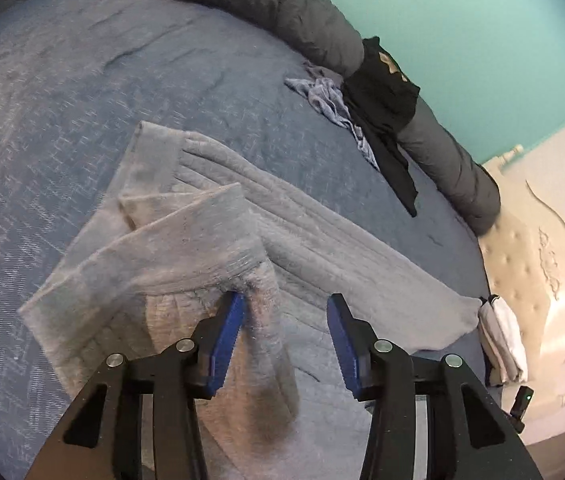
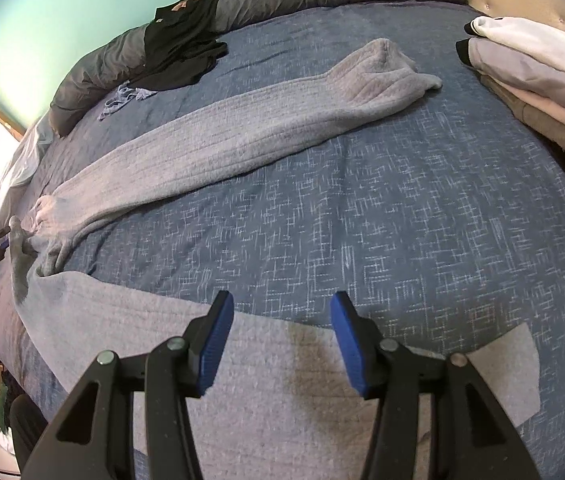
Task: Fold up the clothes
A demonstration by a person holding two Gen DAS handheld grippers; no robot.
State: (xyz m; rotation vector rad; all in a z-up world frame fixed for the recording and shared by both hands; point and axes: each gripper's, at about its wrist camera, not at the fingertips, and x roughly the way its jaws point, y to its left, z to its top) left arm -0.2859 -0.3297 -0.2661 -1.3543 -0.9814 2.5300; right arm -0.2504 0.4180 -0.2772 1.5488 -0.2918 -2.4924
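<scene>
Left wrist view: grey sweater (image 1: pixel 242 248) fold brushes one pad; both grippers' jaws spread, pinching nothing.

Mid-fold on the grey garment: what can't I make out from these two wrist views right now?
- Grey garment: near edge hidden under the right hand-held gripper, right wrist view.
- Left hand-held gripper: tiny at the right wrist view's left edge; grip unclear.
- Folded stack: small, distorted at the left wrist view's rim.

A bed (image 2: pixel 402 208) covered with a blue patterned bedspread is set against a turquoise wall (image 1: pixel 482 20). A cream tufted headboard (image 1: pixel 530 264) is seen at one end, and strong light is cast across it.
</scene>
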